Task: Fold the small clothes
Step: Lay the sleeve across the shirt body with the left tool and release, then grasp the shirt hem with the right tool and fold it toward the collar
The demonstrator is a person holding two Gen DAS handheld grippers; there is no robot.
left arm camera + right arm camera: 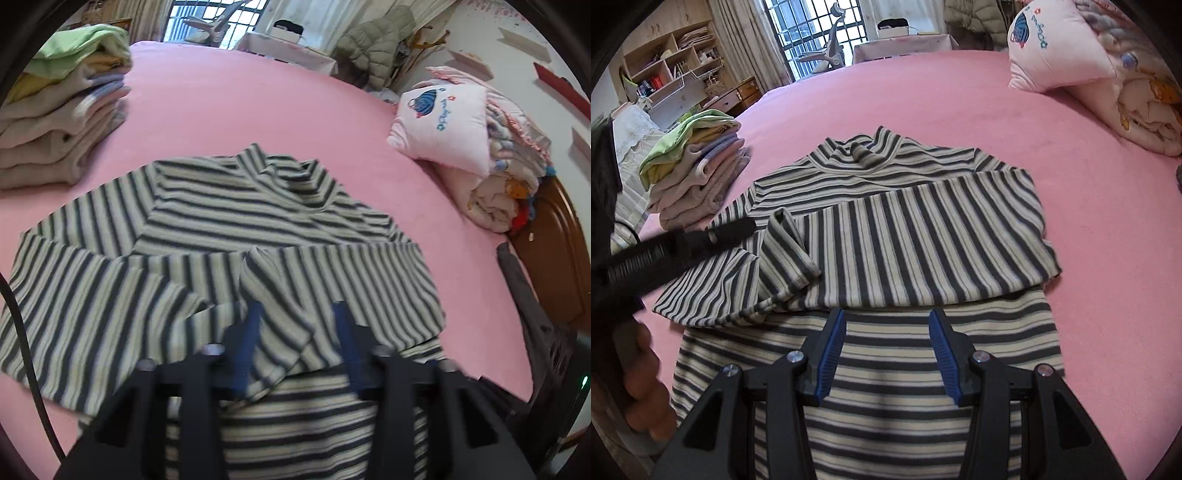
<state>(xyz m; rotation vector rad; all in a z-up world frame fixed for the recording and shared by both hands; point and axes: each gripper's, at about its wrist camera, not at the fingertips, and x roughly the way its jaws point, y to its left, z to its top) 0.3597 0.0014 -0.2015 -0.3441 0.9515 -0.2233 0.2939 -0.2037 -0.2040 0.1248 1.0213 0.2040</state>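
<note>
A grey-and-cream striped long-sleeved top lies flat on the pink bed, collar away from me, both sleeves folded across its chest. It also shows in the right wrist view. My left gripper is open, its blue-padded fingers on either side of a sleeve cuff that lies between them. My right gripper is open and empty, just above the lower body of the top, below the folded sleeve. The left gripper's black body shows at the left of the right wrist view.
A stack of folded clothes sits on the bed at the left; it also shows in the right wrist view. A pink pillow and rolled quilt lie at the right. The pink bed sheet stretches behind the top.
</note>
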